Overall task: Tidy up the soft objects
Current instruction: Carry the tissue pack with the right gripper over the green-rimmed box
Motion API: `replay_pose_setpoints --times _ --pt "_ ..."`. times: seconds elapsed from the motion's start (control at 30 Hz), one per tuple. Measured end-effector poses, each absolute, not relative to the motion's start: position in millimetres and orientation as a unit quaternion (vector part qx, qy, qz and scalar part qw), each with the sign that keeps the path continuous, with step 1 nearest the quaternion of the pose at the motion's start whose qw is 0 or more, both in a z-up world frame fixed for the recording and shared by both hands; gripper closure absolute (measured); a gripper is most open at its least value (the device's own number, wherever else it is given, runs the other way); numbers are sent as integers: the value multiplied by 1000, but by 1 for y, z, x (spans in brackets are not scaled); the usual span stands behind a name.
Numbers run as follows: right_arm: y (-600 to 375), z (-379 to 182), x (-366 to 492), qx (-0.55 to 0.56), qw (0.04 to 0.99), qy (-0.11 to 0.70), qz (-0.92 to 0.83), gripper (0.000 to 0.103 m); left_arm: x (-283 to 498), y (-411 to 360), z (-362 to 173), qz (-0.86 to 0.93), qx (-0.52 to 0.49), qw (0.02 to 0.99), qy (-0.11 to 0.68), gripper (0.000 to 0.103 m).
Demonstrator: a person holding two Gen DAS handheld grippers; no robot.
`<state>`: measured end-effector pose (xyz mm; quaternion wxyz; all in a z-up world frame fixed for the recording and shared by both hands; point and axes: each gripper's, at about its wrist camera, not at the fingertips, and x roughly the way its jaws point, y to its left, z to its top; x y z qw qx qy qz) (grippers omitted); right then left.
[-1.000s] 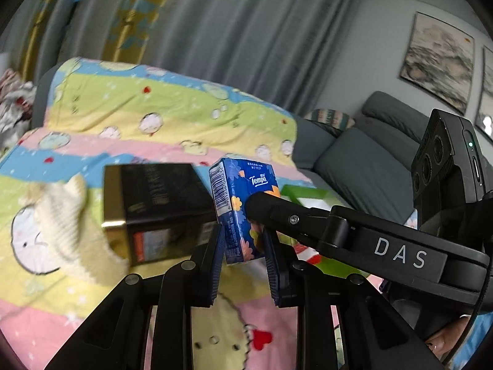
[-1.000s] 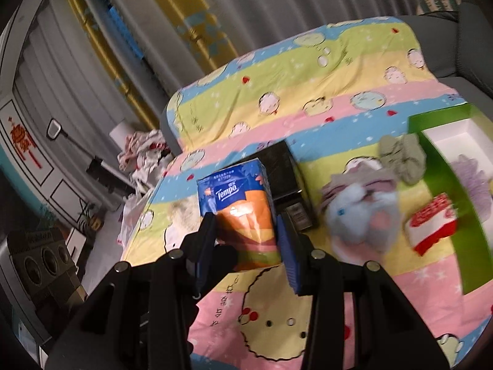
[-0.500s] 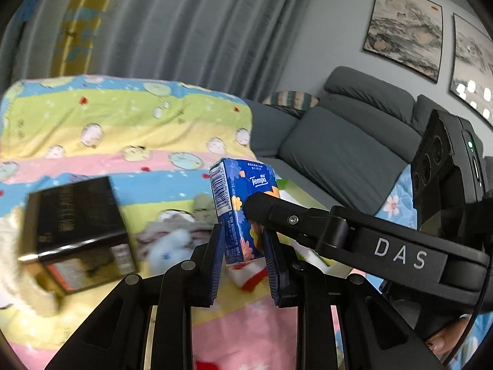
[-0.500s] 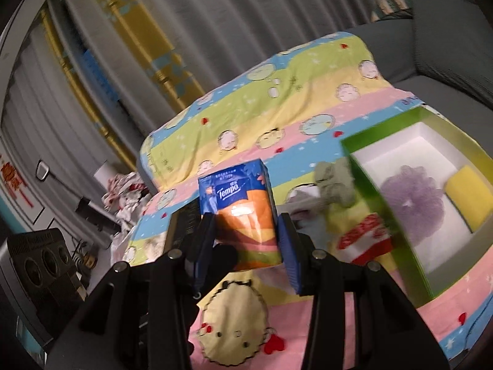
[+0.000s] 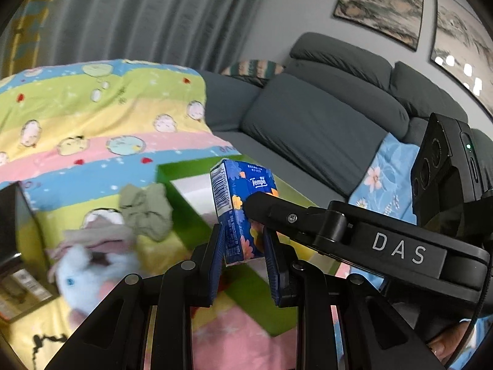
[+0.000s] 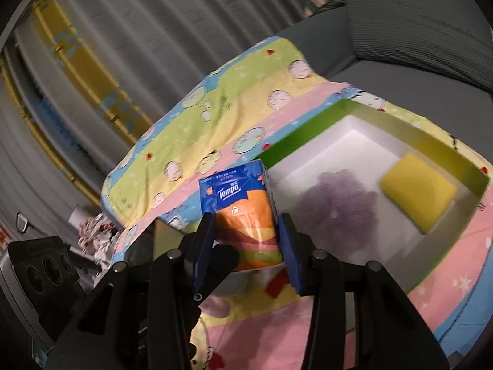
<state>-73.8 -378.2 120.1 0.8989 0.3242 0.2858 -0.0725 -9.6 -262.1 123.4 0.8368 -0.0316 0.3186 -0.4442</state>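
While the pack [image 5: 243,212] was clamped by both grippers, left [image 5: 243,256] and right [image 6: 246,243], it could be crushed or dropped short of the box [image 6: 363,160].

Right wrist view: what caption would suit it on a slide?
Both grippers hold a Tempo tissue pack beside a green box containing a yellow sponge.

Both grippers have swung across the striped blanket [image 6: 215,117] towards the green box [image 6: 308,137], carrying the Tempo tissue pack [image 6: 243,212] with them. A second ago the black box [image 5: 15,231] sat straight ahead of the left gripper [image 5: 243,246]; now it has slid off to its far left. The green box, then off to the right of the right gripper [image 6: 246,240], now lies open just ahead and to its right, with the purple puff [image 6: 336,206] and yellow sponge [image 6: 419,191] in plain view.
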Motion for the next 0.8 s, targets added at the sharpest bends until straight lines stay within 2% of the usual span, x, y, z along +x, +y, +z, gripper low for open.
replay_pose_setpoints --times 0.8 --pt "-430 93 -86 371 853 315 -187 60 2 -327 92 -491 -20 771 404 78"
